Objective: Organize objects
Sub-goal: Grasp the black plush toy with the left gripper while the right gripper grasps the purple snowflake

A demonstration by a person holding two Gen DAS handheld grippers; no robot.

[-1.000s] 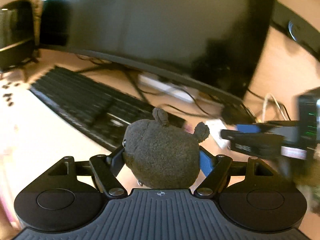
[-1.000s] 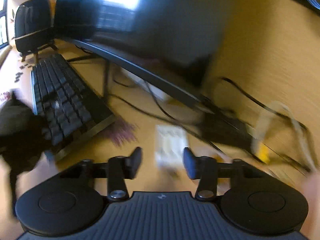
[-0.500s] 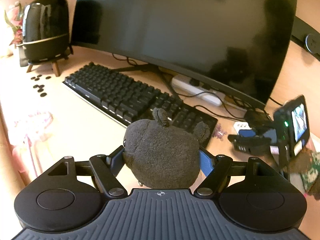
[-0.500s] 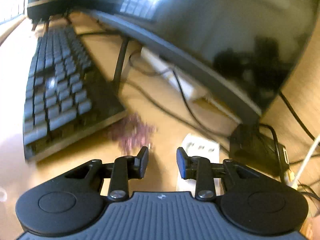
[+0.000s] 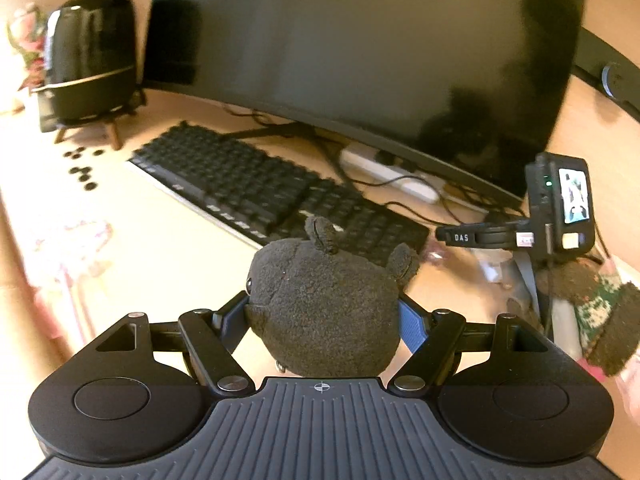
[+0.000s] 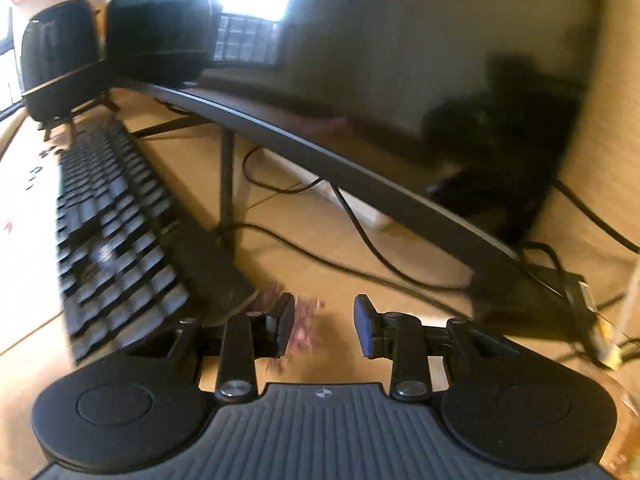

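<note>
- Between the blue pads of the left hand-held gripper [image 5: 323, 312], a dark grey plush toy [image 5: 324, 304] sits pinched and lifted clear of the surface [image 5: 160, 256], carried but not yet set down anywhere.
- Low over the same surface, the right hand-held gripper [image 6: 324, 326] hangs with its fingers spread and nothing between them; a blurred purple trinket [image 6: 306, 326] lies just beyond the left fingertip, too smeared to identify.
- Judged from this, the tidying looks to be midway: one item in hand, its destination not apparent, the purple item and a white adapter [image 5: 490, 270] not yet collected.
- Beyond, one black keyboard [image 5: 260, 188] lies before one curved monitor [image 5: 360, 48], with one white power strip [image 5: 384, 172] beneath it.
- At the far left stands one black speaker [image 5: 90, 56], with roughly ten small dark discs [image 5: 82, 168] scattered nearby.
</note>
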